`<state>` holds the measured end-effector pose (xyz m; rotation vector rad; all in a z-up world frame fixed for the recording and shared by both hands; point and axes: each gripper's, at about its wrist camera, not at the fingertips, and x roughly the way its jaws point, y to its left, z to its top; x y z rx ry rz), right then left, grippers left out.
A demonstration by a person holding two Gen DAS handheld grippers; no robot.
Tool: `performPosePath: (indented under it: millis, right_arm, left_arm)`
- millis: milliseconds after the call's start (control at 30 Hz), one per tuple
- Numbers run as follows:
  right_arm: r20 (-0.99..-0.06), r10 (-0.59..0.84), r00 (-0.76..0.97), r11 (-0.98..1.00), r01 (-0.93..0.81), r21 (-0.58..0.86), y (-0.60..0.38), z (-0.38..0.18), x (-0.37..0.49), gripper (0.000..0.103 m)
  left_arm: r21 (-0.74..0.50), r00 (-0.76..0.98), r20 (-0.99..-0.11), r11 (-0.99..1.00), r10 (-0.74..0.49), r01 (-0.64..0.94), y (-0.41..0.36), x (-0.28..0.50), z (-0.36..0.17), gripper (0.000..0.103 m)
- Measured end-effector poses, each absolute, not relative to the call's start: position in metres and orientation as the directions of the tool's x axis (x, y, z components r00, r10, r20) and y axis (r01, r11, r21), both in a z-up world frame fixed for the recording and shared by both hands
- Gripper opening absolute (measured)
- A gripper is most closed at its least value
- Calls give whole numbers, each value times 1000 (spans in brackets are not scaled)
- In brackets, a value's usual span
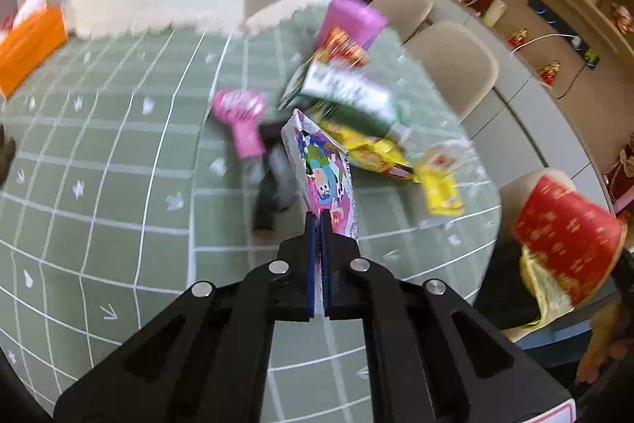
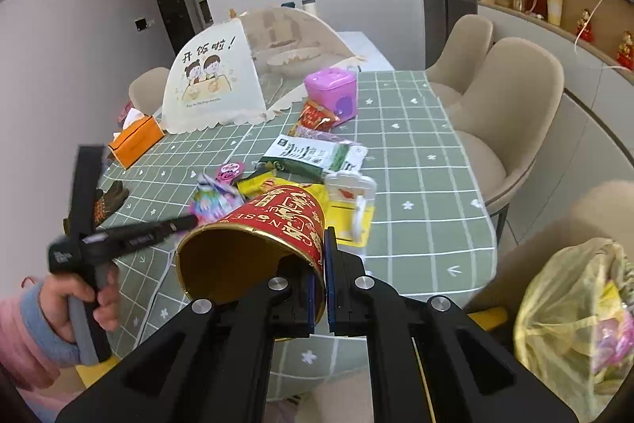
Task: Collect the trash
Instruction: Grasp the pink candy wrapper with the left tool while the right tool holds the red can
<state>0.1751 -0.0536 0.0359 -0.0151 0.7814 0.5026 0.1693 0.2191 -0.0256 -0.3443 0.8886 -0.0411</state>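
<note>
Left gripper (image 1: 318,221) clenched on colourful wrapper (image 1: 319,165), right gripper (image 2: 321,244) pinching red cup (image 2: 253,248) by its rim, both above bench (image 2: 416,185); thin-edge grips may slip before reaching yellow trash bag (image 2: 574,312).

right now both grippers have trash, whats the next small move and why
Probably swing the right gripper, shut on the rim of the red cup, over to the yellow bag at lower right and drop it there; the left gripper pinches the colourful wrapper and can follow.
</note>
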Motion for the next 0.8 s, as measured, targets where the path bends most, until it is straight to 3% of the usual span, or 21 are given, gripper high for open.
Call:
performPosePath:
  millis: [333, 800]
  right_arm:
    - [-635, 427, 644, 887, -435, 155, -110, 53, 163, 6]
    - [-575, 343, 743, 933, -342, 114, -244, 79, 145, 6]
  left_arm:
    - [-292, 709, -674, 956, -209, 4, 153, 160, 36, 2]
    - [-448, 651, -604, 872, -459, 198, 21, 171, 63, 2]
